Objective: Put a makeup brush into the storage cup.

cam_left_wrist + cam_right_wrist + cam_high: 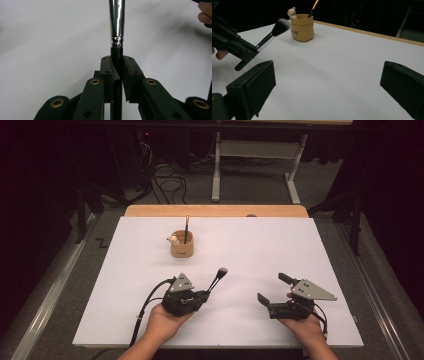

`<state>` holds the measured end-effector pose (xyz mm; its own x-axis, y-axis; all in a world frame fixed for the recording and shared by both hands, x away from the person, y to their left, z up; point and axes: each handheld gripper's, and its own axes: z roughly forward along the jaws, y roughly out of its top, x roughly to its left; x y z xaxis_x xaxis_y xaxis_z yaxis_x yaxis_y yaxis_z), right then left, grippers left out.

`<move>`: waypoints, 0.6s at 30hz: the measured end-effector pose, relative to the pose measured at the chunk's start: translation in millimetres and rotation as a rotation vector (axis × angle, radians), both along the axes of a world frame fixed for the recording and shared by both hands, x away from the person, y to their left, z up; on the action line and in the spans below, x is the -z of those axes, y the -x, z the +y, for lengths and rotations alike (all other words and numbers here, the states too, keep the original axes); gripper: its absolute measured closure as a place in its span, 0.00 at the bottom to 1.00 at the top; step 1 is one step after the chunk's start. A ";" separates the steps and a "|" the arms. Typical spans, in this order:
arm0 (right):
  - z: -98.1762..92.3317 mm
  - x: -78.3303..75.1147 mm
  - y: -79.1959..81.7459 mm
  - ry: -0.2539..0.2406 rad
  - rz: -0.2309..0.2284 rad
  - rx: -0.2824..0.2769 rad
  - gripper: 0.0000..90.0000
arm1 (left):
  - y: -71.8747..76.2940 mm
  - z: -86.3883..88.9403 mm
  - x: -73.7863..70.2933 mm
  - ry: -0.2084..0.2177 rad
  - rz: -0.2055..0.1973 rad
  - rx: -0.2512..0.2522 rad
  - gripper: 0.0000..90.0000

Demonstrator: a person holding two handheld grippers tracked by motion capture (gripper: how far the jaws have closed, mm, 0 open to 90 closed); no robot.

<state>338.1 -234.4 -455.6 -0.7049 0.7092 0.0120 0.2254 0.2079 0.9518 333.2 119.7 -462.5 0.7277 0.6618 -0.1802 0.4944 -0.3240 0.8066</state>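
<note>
My left gripper point(205, 293) is shut on the black handle of a makeup brush point(218, 277), whose bristle head points up and away toward the table's middle. In the left gripper view the brush's silver ferrule point(117, 22) rises from between the closed jaws of that gripper point(119, 75). From the right gripper view the brush point(274, 31) shows at the left, held above the table. A tan cup point(182, 245) with a small bear figure and a thin brush in it stands farther back. My right gripper point(272, 289) rests open at the right, nothing between its fingers.
The white board point(280, 250) covers a wooden table point(215, 210). The tan cup point(302, 27) stands near the far left in the right gripper view. Beyond the table are a white stand's legs point(255, 170) and cables on the floor.
</note>
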 end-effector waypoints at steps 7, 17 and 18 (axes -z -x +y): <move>4.1 1.3 0.9 0.009 0.001 -0.014 0.01 | 7.1 11.0 4.2 0.101 -0.091 -0.031 0.88; 11.1 3.2 2.8 -0.002 0.003 -0.035 0.02 | 14.6 16.5 11.7 0.201 -0.202 -0.059 0.88; 11.6 3.4 3.1 -0.001 0.006 -0.034 0.02 | 14.9 16.9 12.6 0.203 -0.204 -0.062 0.88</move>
<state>335.0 -222.8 -458.9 -0.7285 0.6849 0.0165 0.2235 0.2148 0.9507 318.3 136.6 -475.1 0.7219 0.6713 -0.1677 0.3292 -0.1200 0.9366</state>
